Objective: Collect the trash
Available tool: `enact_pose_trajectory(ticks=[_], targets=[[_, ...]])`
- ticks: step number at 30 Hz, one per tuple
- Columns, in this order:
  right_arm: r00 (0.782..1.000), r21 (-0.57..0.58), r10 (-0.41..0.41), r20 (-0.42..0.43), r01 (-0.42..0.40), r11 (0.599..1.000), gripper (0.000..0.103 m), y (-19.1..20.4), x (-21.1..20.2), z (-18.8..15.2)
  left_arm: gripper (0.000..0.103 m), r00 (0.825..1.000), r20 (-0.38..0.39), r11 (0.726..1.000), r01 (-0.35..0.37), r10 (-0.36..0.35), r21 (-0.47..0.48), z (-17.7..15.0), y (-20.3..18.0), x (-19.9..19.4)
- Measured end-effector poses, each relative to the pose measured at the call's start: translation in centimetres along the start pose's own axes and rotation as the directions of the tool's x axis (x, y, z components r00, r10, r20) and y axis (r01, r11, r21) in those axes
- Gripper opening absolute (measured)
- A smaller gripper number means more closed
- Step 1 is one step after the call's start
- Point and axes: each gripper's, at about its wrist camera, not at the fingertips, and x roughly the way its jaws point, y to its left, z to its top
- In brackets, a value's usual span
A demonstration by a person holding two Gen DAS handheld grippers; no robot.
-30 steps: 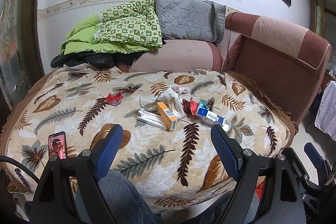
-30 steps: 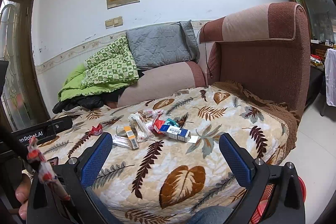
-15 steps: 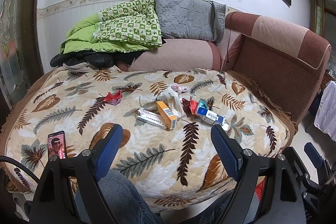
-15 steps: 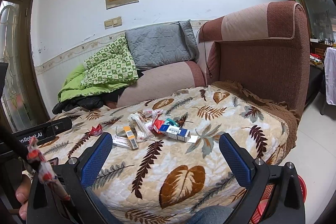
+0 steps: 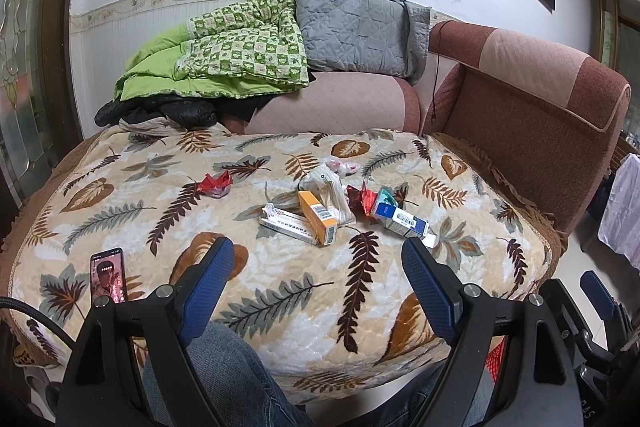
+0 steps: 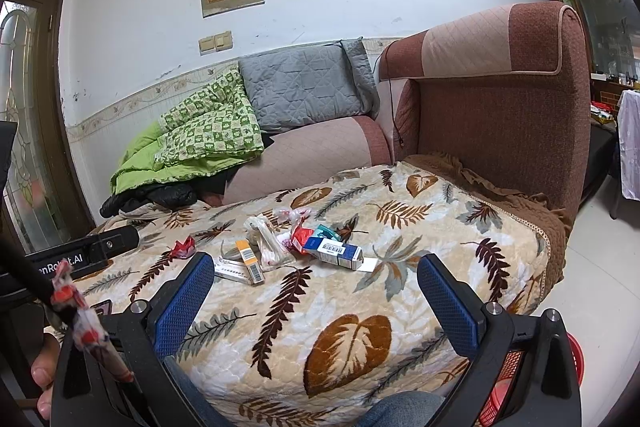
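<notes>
Trash lies in a cluster on the leaf-patterned blanket (image 5: 280, 279): an orange box (image 5: 318, 217), a white carton (image 5: 286, 225), a blue-and-white box (image 5: 404, 223), a clear plastic wrapper (image 5: 326, 187), red wrappers (image 5: 358, 197) and a crumpled red wrapper (image 5: 216, 183) apart to the left. The same cluster shows in the right wrist view, with the blue-and-white box (image 6: 334, 253) nearest. My left gripper (image 5: 318, 267) is open, short of the cluster. My right gripper (image 6: 316, 287) is open too, nothing between its fingers.
A phone (image 5: 109, 279) lies on the blanket's front left. A green quilt (image 5: 224, 63) and grey cushion (image 5: 352, 31) sit behind, a sofa arm (image 5: 532, 131) on the right. A red basket (image 6: 520, 383) stands on the floor, lower right. Jeans-clad knees (image 5: 224, 375) are below.
</notes>
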Motion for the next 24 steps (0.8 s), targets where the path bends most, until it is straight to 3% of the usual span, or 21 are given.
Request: enact_pose_trajectory(ticks=[16,20,24], targets=[[1.0,-0.031,-0.006,0.004,0.006,0.999,0.103,0.0,0.4,-0.1,0.085,1.0,-0.03,1.0,0.002,-0.002,-0.01,-0.4,-0.1,0.6],[0.999,0.013,0.027,-0.037,-0.026,1.0,0.103,-0.4,2.8,-0.1,0.085,0.997,-0.071,0.998,0.03,-0.033,-0.054,0.4,2.0,2.7],[0.987,0.038,0.114,-0.115,-0.11,0.993,0.103,-0.7,6.9,-0.1,0.085,0.979,-0.17,0.985,0.084,-0.11,-0.151,1.1,5.1,6.5]])
